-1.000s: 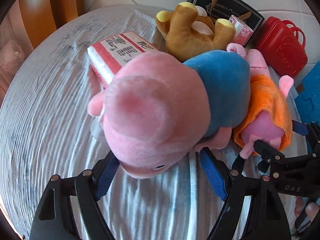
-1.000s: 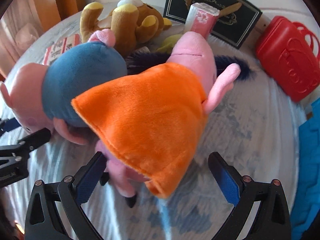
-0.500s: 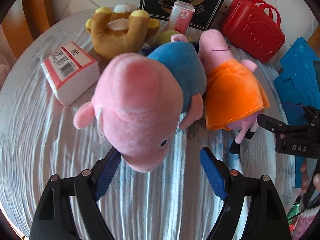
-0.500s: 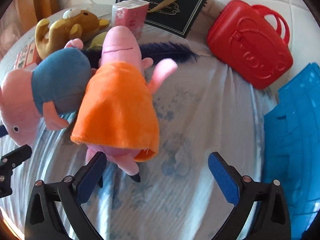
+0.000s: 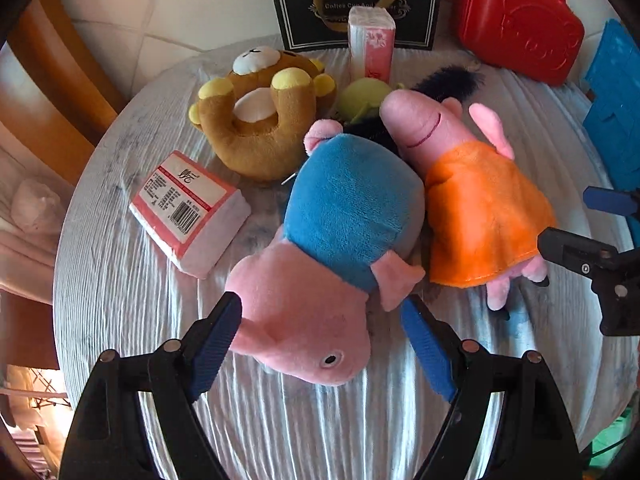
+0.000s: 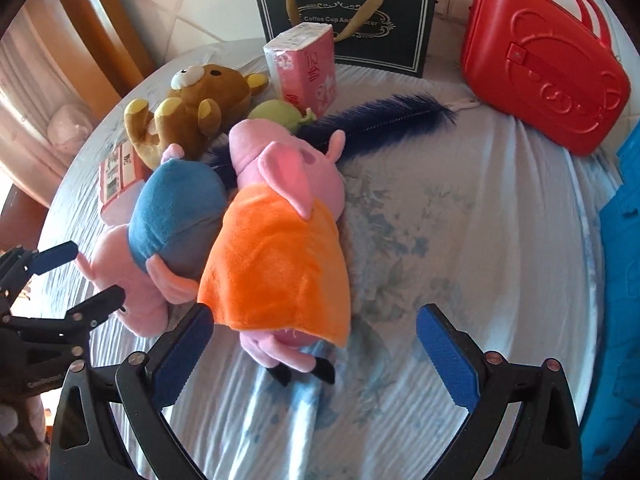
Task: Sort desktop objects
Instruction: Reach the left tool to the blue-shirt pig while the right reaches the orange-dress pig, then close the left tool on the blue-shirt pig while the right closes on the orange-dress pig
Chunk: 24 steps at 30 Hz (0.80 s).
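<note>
Grippers both stand spread wide and hold nothing. Left gripper [image 5: 320, 340] hangs over the near part of the round table [image 5: 120, 320], its blue pads either side of the head of the blue pig [image 5: 348, 216]; whether the left pad brushes the plush I cannot tell. Right gripper [image 6: 312, 352] hovers above the feet of the orange pig [image 6: 276, 256], its left pad just beside the dress hem, its right pad over bare cloth, well apart from the toy.

Both pigs lie side by side, touching, near the middle of the table. Behind them, toward the far edge, lie a brown bear [image 5: 256, 116], a green toy [image 5: 362, 98] and a dark blue feather [image 6: 380, 120]. A flat tissue pack [image 5: 188, 210] with red borders, a barcode and small print too fine to read lies toward the left edge. An upright pink pack [image 6: 306, 68] stands at the far edge, against a black bag [image 6: 348, 16] lettered "Coffee Cup And", the rest hidden by its handle. A red case [image 6: 544, 68] sits at the far right edge, a blue crate [image 5: 616, 104] just off the right edge
</note>
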Each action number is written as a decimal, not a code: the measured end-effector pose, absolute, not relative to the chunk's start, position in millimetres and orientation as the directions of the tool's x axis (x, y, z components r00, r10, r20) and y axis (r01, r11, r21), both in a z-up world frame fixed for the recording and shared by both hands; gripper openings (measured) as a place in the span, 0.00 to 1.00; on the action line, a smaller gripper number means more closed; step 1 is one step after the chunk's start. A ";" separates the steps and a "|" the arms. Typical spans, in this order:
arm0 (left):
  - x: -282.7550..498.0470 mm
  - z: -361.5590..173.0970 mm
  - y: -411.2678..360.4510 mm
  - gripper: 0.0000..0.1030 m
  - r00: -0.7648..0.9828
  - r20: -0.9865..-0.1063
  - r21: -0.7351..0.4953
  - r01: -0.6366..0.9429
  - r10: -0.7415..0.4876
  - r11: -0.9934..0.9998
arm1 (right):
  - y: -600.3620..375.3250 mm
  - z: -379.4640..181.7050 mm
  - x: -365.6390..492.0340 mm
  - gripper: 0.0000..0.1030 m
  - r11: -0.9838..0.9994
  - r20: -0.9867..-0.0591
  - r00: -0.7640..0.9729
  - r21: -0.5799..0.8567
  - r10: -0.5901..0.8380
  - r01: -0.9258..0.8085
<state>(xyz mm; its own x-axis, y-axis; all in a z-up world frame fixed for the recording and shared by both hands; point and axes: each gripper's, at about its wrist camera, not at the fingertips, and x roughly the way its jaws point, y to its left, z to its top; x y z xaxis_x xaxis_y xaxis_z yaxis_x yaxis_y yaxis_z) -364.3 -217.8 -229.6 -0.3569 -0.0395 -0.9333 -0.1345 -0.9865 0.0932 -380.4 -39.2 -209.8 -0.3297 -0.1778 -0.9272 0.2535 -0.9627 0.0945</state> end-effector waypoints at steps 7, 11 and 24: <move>-380.3 -254.0 -213.3 0.82 -0.324 -0.945 0.106 -0.152 -0.052 -0.983 | -52.7 -231.5 -396.7 1.00 -0.965 -0.946 -0.277 0.099 -0.167 0.242; -390.9 -262.7 -216.9 0.85 -0.322 -0.945 0.111 -0.155 -0.056 -0.982 | -58.8 -246.3 -405.3 1.00 -0.964 -0.955 -0.243 0.109 -0.169 0.241; -387.3 -262.1 -224.6 0.74 -0.370 -0.929 0.070 -0.142 -0.013 -0.987 | -72.7 -281.6 -426.1 0.94 -0.954 -0.956 -0.155 0.214 -0.249 0.211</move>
